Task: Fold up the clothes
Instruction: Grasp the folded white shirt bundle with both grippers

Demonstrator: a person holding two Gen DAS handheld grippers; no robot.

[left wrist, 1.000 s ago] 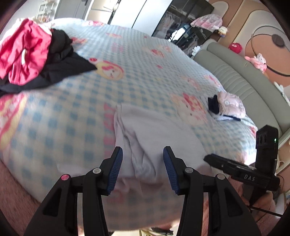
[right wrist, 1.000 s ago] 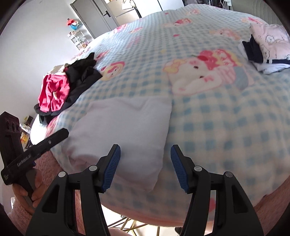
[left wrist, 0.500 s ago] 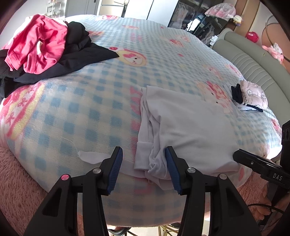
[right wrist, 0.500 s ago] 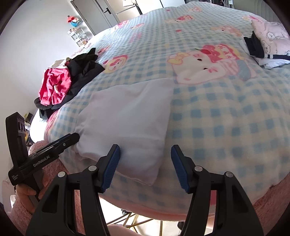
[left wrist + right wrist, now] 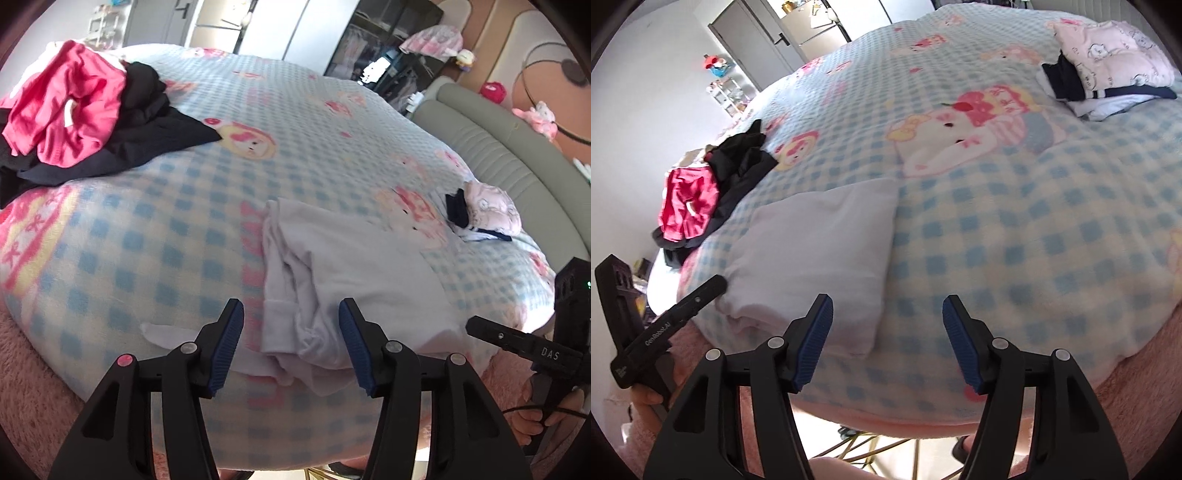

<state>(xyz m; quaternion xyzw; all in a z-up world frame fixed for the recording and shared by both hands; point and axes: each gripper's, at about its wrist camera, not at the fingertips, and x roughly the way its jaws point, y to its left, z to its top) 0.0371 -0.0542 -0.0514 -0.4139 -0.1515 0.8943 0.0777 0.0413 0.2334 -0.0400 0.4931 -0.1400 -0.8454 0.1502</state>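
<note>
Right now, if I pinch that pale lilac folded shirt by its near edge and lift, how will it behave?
The pale lilac shirt would probably go floppy: its near edge already bunches in loose layers. The fold may well fall open, since those layers lie free. It looks thin and light, and the open left hand-held gripper hangs just before that edge.

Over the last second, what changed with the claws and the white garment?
Both the left claw and the right claw have just been opening wider; neither grips anything. The right claw has drifted off the folded white garment, whose edge now lies near its left finger. The garment, the pink and black clothes pile and the folded stack stayed put.
</note>
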